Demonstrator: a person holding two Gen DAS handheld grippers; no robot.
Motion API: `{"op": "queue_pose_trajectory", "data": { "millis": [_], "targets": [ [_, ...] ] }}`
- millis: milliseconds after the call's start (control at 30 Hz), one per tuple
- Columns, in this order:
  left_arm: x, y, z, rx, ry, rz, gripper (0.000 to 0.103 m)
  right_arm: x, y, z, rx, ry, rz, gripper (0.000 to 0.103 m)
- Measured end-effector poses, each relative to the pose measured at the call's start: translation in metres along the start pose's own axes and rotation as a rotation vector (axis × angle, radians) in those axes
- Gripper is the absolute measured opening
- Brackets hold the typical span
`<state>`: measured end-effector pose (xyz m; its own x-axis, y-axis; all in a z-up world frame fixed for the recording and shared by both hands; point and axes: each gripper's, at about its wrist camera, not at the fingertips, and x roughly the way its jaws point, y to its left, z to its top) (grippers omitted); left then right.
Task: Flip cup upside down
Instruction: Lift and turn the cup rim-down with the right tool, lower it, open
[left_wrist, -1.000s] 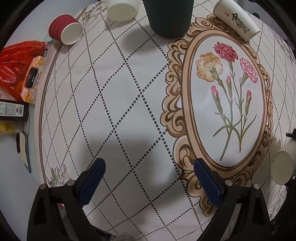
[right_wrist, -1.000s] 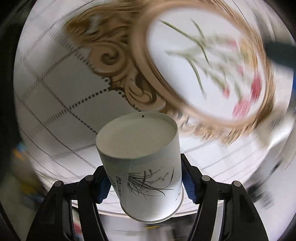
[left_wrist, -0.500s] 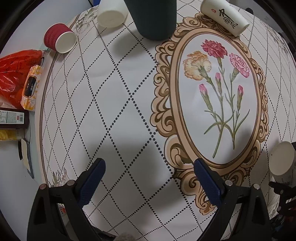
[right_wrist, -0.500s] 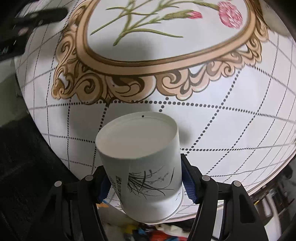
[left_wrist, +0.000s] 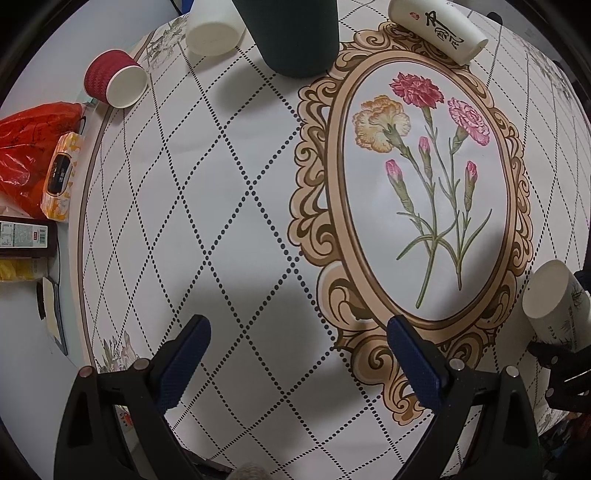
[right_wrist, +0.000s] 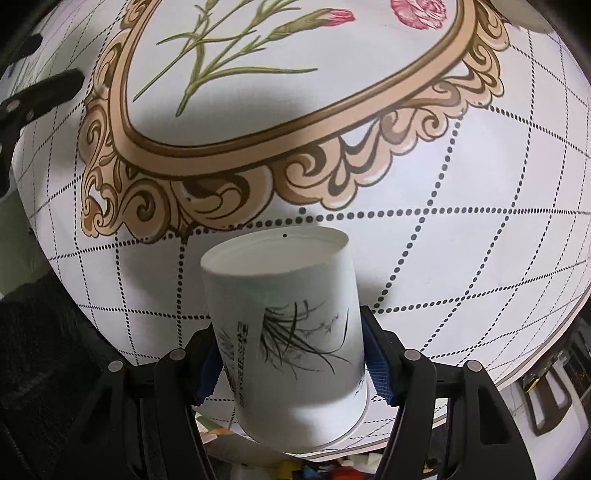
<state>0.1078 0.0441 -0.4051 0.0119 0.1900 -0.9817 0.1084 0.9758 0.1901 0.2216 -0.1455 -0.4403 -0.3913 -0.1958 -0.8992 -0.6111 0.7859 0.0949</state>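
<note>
My right gripper (right_wrist: 291, 354) is shut on a white paper cup (right_wrist: 288, 332) with an ink-grass print. The cup's closed base faces the camera and its rim points back toward me; it hangs over the table near the gold oval frame print (right_wrist: 295, 122). The same cup (left_wrist: 554, 299) shows at the right edge of the left wrist view, held by the right gripper's black fingers (left_wrist: 561, 365). My left gripper (left_wrist: 299, 354) is open and empty, low over the diamond-patterned tablecloth (left_wrist: 229, 221).
At the far edge stand a dark green cylinder (left_wrist: 295, 33), a white cup (left_wrist: 214, 29), a red ribbed cup (left_wrist: 114, 81) lying over, and a white cup with calligraphy (left_wrist: 439, 26) on its side. A red bag (left_wrist: 29, 155) and tissue pack (left_wrist: 61, 173) lie left.
The right gripper has swung round with the cup and lowered it toward the table beside the oval frame. The left gripper has drifted only slightly and stays open.
</note>
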Motion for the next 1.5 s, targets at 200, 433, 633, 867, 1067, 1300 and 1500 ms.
{"op": "queue_pose_trajectory", "data": {
  "millis": [200,433,633,867,1067,1300,1500],
  "targets": [
    [-0.004,-0.003,0.0,0.009,-0.002,0.006,0.098,-0.007,-0.001,0.006,0.013,0.01,0.008,0.079],
    [-0.01,-0.006,0.001,0.015,-0.005,0.007,0.098,-0.021,-0.012,0.015,0.032,-0.01,0.028,0.079],
    [-0.015,-0.007,-0.003,0.017,-0.005,0.009,0.098,-0.024,-0.011,0.029,0.03,0.011,0.032,0.078],
    [-0.016,-0.002,-0.006,0.012,-0.004,0.006,0.098,-0.024,0.006,0.028,0.047,-0.023,0.045,0.063],
    [-0.015,0.001,-0.001,0.01,0.004,-0.015,0.098,-0.046,0.001,0.016,0.117,-0.137,0.088,0.062],
    [-0.015,-0.001,0.006,0.005,0.013,-0.029,0.098,-0.079,-0.017,-0.012,0.288,-0.422,0.122,0.062],
    [-0.007,0.004,0.016,-0.02,0.052,-0.053,0.098,-0.088,-0.036,-0.034,0.484,-0.735,0.094,0.062]
  ]
}}
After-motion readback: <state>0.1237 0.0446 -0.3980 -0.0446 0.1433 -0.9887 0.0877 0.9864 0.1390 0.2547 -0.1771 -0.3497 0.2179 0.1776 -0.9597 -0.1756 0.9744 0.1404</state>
